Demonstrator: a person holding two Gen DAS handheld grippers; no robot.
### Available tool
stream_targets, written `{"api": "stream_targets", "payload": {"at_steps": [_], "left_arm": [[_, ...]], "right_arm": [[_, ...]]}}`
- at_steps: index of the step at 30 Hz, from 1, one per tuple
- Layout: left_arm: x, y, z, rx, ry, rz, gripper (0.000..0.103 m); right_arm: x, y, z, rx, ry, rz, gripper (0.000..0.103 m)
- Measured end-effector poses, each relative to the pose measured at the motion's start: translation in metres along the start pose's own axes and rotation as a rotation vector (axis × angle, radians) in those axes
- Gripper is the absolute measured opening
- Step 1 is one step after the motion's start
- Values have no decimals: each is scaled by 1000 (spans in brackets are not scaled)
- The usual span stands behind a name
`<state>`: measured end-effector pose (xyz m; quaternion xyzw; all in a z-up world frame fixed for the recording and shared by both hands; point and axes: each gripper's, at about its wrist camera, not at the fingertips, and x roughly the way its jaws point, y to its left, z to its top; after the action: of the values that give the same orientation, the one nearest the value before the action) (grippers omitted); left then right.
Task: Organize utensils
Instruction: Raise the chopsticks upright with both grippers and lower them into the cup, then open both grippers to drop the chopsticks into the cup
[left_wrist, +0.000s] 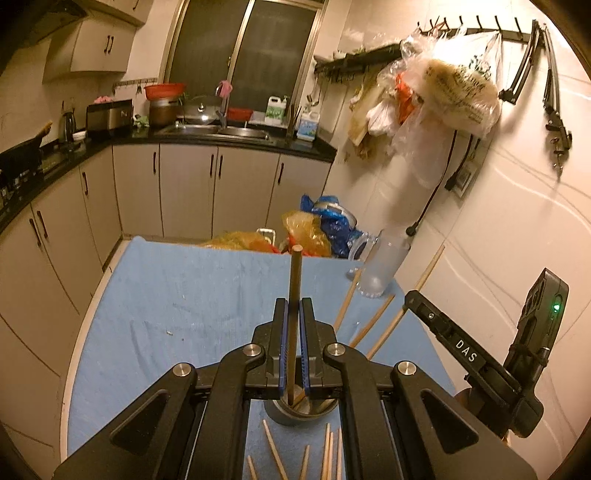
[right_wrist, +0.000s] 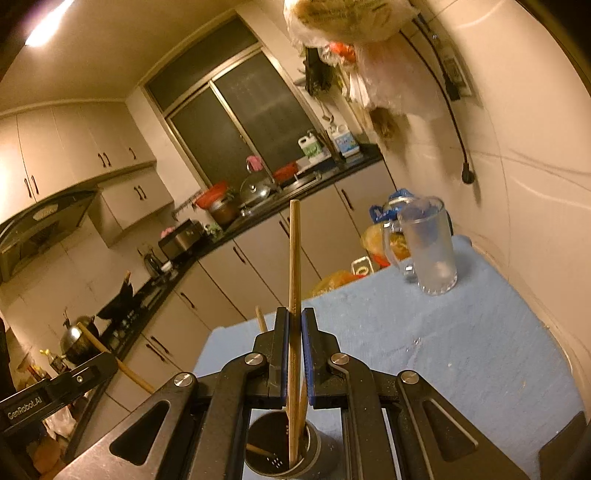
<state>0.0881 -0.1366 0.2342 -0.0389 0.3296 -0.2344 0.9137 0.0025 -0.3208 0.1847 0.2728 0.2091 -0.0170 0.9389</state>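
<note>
We are lowering two chopsticks into the metal holder (right_wrist: 291, 448) at the near edge of the blue cloth (left_wrist: 184, 295). The left gripper (left_wrist: 294, 306) is clamped fully on a dark chopstick (left_wrist: 295, 280), whose lower end is reaching the holder's rim. The right gripper (right_wrist: 294, 317) is likewise closed tight on a light chopstick (right_wrist: 294, 258), whose tip is already standing inside the holder beside at least one other stick.

To finish the step well, we are keeping each stick close to upright and centred over the mouth, so the tip clears the rim before the jaws release. With both grippers crowding the same opening, we are judging it safer to let go one at a time.

Loose chopsticks (left_wrist: 325, 450) are lying on the cloth just before the holder, and three more (left_wrist: 373, 325) are lying farther right, toward a clear plastic jug (left_wrist: 380, 266). One of these appears to be reaching over the cloth's edge, though the distortion there makes this uncertain. Beyond the jug, plastic bags (left_wrist: 314, 229) are crowding the far edge.
</note>
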Motion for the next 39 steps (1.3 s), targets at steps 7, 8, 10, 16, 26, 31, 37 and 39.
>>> {"api": "stream_targets", "payload": {"at_steps": [7, 8, 10, 16, 26, 31, 37, 39], "left_arm": [[17, 6, -11, -5, 39, 5, 5], [19, 7, -11, -6, 43, 7, 6], [21, 7, -12, -6, 49, 6, 6], [20, 10, -12, -10, 48, 5, 6], [-2, 14, -15, -20, 16, 12, 21], [-25, 16, -28, -9, -13, 33, 24], [-42, 29, -57, -19, -7, 57, 32], [-42, 36, -73, -34, 22, 59, 32]], "right_arm": [[16, -4, -21, -2, 65, -8, 7], [18, -5, -24, -1, 75, -8, 7], [22, -6, -27, -1, 94, -8, 8], [22, -5, -29, -5, 115, 6, 9], [-4, -1, -22, -17, 84, 17, 17], [-25, -4, -27, -21, 77, 21, 30], [-44, -15, -52, -29, 119, -9, 37], [-47, -20, -65, -28, 156, -7, 37]]}}
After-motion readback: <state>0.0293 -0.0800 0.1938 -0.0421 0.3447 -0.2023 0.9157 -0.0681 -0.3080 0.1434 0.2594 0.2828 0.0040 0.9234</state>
